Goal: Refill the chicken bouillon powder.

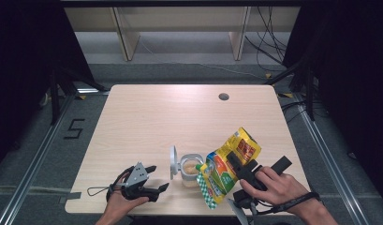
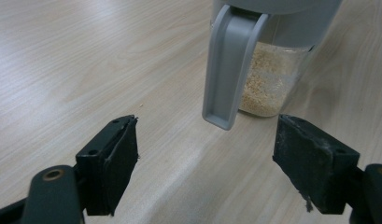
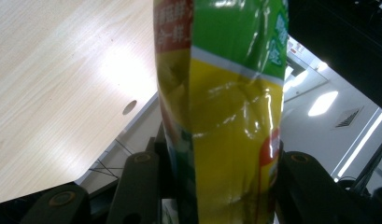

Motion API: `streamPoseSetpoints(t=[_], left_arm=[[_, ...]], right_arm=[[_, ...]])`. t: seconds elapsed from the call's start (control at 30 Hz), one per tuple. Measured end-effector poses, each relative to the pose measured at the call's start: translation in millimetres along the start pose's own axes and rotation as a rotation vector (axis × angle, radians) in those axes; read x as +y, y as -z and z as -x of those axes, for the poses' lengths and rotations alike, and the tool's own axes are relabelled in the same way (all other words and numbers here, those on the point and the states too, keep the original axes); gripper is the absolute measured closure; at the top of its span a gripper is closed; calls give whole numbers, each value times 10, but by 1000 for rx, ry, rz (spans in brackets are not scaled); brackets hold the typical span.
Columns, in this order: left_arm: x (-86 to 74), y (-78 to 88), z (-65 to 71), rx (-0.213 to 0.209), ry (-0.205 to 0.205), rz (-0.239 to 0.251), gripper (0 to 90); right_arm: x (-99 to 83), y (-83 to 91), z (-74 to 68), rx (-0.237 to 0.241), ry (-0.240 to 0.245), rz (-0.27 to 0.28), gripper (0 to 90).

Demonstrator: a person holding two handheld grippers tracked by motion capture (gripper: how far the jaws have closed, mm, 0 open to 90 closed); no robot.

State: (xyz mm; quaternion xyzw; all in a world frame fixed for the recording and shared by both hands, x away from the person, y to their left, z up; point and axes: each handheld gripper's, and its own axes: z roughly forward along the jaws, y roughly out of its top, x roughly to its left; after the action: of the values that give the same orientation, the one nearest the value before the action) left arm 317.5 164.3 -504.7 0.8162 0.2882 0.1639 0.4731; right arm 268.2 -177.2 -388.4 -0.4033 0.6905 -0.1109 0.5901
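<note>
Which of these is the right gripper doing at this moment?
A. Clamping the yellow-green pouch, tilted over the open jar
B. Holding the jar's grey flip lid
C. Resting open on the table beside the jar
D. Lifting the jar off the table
A: the right gripper is shut on the pouch, whose lower end tips toward the open jar of pale granules.

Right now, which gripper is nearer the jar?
Right. The right gripper grips a tilted yellow pouch whose lower end hangs right at the open jar. The left gripper sits open on the jar's other side, apart.
</note>
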Motion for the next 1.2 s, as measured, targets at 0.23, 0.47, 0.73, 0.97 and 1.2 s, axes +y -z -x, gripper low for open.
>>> streamPoseSetpoints(t=[0.23,0.47,0.73,0.97,1.2], left_arm=[[-1,2,5,0,10,0,215],[3,6,-3,2,-6,-4,215],[2,2,1,-1,0,-1,215],[2,5,-2,1,-2,-3,215],[5,9,-1,2,-3,-4,215]], right_arm=[[-5,-18,6,-1,5,1,640],[-6,-27,9,0,6,-1,640],[-17,-50,10,14,0,11,638],[-16,-50,9,8,3,4,638],[-14,-54,24,2,20,3,638]])
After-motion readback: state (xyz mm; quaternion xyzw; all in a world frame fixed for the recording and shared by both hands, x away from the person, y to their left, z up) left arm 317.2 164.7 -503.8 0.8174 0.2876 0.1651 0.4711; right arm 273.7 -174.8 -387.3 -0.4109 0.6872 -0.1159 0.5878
